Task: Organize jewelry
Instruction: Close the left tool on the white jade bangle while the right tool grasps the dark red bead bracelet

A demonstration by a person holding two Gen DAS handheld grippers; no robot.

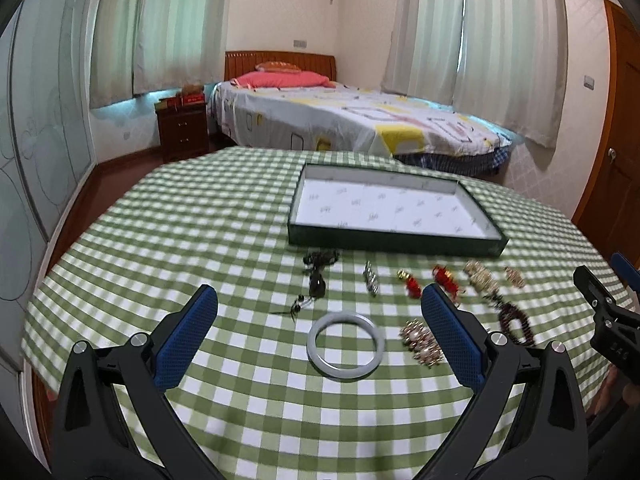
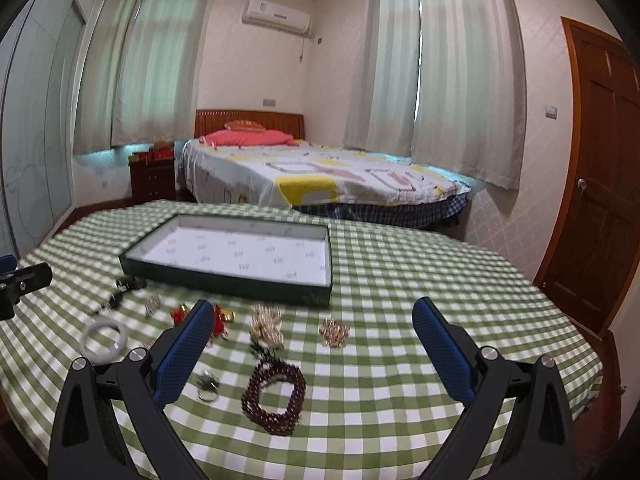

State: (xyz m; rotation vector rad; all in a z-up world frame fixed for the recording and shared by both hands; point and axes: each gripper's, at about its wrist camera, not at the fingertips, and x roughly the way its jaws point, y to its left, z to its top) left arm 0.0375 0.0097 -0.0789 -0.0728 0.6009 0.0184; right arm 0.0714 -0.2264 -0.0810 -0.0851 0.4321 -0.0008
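Pale jade bangle (image 1: 346,345) flat, dead ahead between wide-spread left gripper (image 1: 318,312) fingers. Dark bead bracelet (image 2: 275,397) ahead of right gripper (image 2: 312,320), likewise agape. Empty green tray (image 1: 394,242) beyond both.

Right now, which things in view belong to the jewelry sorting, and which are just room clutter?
Part of the job:
green tray, empty
pale bangle
dark bead bracelet
red charms
gold pieces
black pendant
left tongs and right tongs, both open

Just lying about:
bed
nightstand
door
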